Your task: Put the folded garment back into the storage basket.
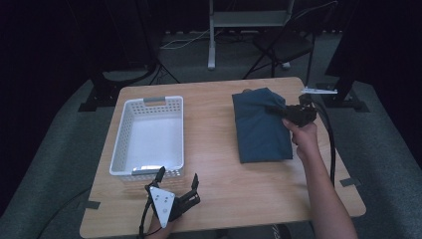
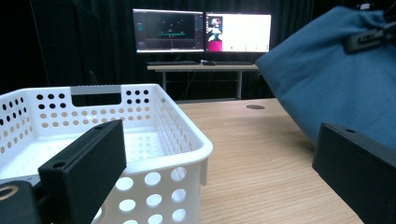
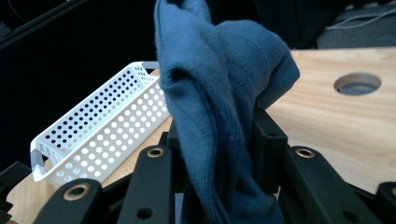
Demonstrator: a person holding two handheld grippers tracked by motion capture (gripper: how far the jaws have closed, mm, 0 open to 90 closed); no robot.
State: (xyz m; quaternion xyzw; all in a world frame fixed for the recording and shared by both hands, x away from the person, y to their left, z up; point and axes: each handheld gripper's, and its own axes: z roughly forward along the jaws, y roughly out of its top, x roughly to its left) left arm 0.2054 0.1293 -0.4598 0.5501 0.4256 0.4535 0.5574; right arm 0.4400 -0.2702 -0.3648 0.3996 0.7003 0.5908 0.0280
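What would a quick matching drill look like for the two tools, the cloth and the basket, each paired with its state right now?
1 left tool
2 right tool
3 folded blue cloth
4 white perforated basket

a empty
b pinched at one edge, partly lifted
c jaws apart, holding nothing
d clamped on fabric

Pairs: 1-c, 2-d, 3-b, 4-a

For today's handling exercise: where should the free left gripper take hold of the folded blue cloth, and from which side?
Grip the blue cloth at its near left corner, coming from the basket side with the left gripper: that corner lies flat and free, while the right gripper pinches the far right edge.
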